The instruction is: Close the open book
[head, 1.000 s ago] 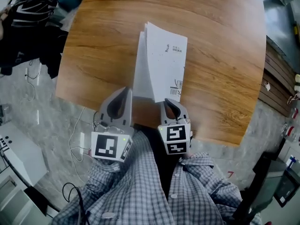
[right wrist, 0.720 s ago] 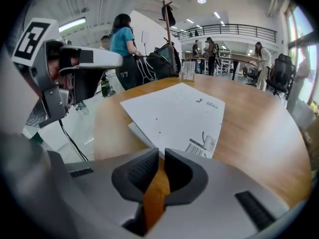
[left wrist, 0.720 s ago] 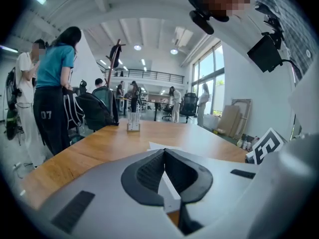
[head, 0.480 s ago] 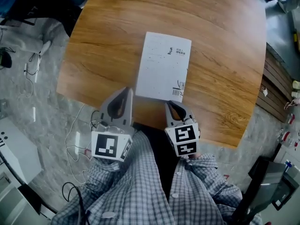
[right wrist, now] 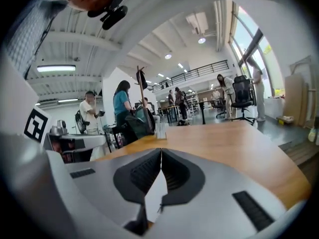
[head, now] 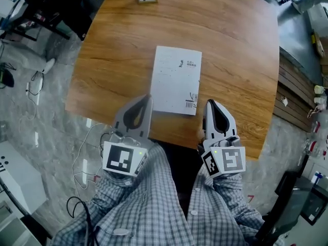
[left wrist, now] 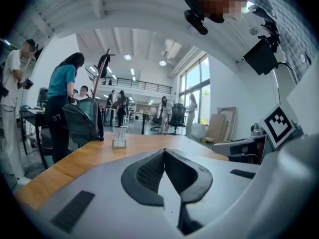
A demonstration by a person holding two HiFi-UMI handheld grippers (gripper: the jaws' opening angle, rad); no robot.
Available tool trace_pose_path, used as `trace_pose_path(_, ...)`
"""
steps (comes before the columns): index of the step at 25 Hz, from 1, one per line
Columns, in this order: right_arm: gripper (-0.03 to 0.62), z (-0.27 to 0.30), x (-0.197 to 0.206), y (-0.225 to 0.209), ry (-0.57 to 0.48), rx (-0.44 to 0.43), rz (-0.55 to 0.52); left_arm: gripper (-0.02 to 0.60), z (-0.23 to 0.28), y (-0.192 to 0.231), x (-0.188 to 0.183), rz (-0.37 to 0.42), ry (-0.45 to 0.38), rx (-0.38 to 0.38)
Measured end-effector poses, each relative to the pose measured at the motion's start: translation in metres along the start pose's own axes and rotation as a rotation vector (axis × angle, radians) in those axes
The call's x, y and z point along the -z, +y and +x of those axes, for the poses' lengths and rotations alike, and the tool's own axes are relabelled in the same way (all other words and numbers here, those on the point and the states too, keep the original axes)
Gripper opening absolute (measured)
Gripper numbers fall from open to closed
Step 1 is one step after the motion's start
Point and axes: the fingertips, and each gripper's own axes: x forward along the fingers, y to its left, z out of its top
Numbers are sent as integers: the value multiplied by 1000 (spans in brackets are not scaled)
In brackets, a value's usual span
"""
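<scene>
The book (head: 177, 81) lies closed and flat on the tabletop (head: 241, 50). With the job seemingly done, the left hand-held gripper (head: 147, 98) and right hand-held gripper (head: 211, 103) hang just beside the book's near edge, jaws together and empty.

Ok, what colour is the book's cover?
The book cover is white with small dark print, best seen in the head view.

Left tool (head: 146, 98) and right tool (head: 211, 103) point forward, jaws together.

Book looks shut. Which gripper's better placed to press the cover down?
Left, marginally: the left gripper sits by the near-left corner of the book; the right gripper is farther off. Both shut, empty.
</scene>
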Motion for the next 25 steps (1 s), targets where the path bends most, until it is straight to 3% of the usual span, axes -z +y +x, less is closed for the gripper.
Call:
trace_pose_path(8, 20, -25, -66, -5, -156, 19, -46, 9, 7, -19, -46, 20, -112, 57)
trace_pose_path(13, 20, -36, -90, -13, -225, 29, -31, 9, 12, -34, -58, 47, -139, 87)
trace_pose_path(25, 20, -28, -83, -28, -169, 66, -59, 9, 26, -44, -59, 37, -135, 112)
